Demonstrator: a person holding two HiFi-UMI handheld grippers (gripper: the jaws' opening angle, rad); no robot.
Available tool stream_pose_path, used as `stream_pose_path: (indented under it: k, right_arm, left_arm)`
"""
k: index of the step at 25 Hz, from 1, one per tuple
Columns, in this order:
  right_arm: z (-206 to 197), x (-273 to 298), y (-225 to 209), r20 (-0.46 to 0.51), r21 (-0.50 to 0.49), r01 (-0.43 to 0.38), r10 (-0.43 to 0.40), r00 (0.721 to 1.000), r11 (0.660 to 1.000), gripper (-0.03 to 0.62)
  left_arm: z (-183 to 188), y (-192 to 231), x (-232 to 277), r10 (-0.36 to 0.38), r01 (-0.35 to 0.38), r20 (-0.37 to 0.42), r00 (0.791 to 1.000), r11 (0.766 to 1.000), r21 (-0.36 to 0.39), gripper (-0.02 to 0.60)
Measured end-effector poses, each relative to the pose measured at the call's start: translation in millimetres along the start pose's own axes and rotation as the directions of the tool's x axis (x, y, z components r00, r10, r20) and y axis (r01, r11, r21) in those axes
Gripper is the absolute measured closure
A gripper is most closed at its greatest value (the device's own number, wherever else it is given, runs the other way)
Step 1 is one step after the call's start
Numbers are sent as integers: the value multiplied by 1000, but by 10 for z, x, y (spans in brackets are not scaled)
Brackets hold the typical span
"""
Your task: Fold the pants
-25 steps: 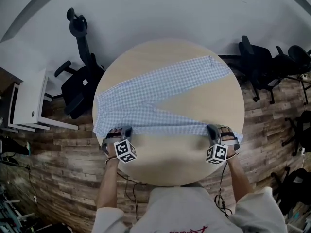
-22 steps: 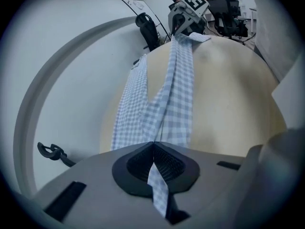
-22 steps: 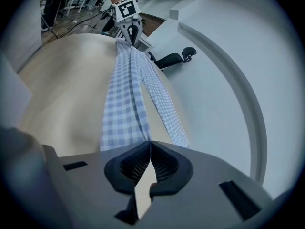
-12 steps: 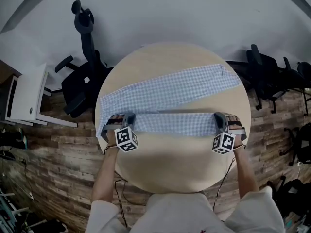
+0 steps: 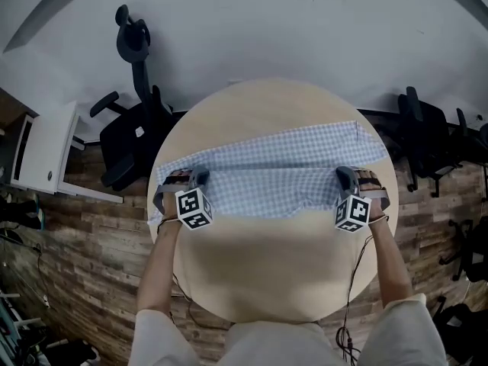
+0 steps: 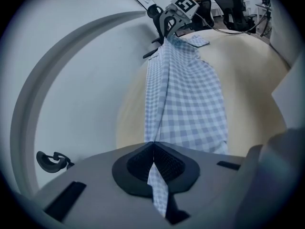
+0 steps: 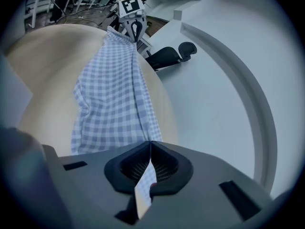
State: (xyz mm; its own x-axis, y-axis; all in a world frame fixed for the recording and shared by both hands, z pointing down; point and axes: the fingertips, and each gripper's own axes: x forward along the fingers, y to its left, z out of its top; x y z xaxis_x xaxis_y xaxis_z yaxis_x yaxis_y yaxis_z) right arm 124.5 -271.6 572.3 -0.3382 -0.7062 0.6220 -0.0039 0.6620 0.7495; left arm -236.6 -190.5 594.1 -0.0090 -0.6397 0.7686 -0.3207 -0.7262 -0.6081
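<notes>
Left tongs (image 5: 200, 176) and right tongs (image 5: 343, 175) are each clamped shut on the checked pants (image 5: 278, 166). They sit one at each end of the nearer leg.

Head view: the pants lie across the round bench (image 5: 274, 273), long axis running left to right. The held leg hangs between the two tongs with a slack belly sagging toward the near side. The other leg lies flat just beyond, angling up toward the far right. Judgement: the fold is closed by carrying the held edge farther away onto that flat leg. Both hands are about equally placed for it. The cloth's left end sits at the left rim and its right end close to the right rim, so there is little sideways margin. Bare bench lies open on the far side and widely on the near side. An office chair (image 5: 126, 132) stands off the bench at far left.

Left gripper view: a strip of check fabric is pinched between the closed pads, and the cloth runs away to the opposite tongs.

Right gripper view: same finding, fabric nipped between shut pads.
</notes>
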Motion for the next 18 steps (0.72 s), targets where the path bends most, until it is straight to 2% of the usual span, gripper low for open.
stream_pose_path:
  k: [4, 8, 18]
  right_arm:
    - [31, 280, -348, 7, -12, 7, -7, 1000, 1000, 560]
    - [64, 658, -565, 0, -50, -18, 18, 1000, 999, 560]
    - [97, 1629, -704, -24, -172, -139, 137, 990, 975, 560]
  left_arm:
    - [-10, 278, 172, 14, -14, 9, 1000, 1000, -19, 549]
    - [-96, 422, 454, -7, 7, -4, 1000, 1000, -29, 549]
    - [-281, 495, 1184, -97, 96, -53, 994, 995, -31, 549]
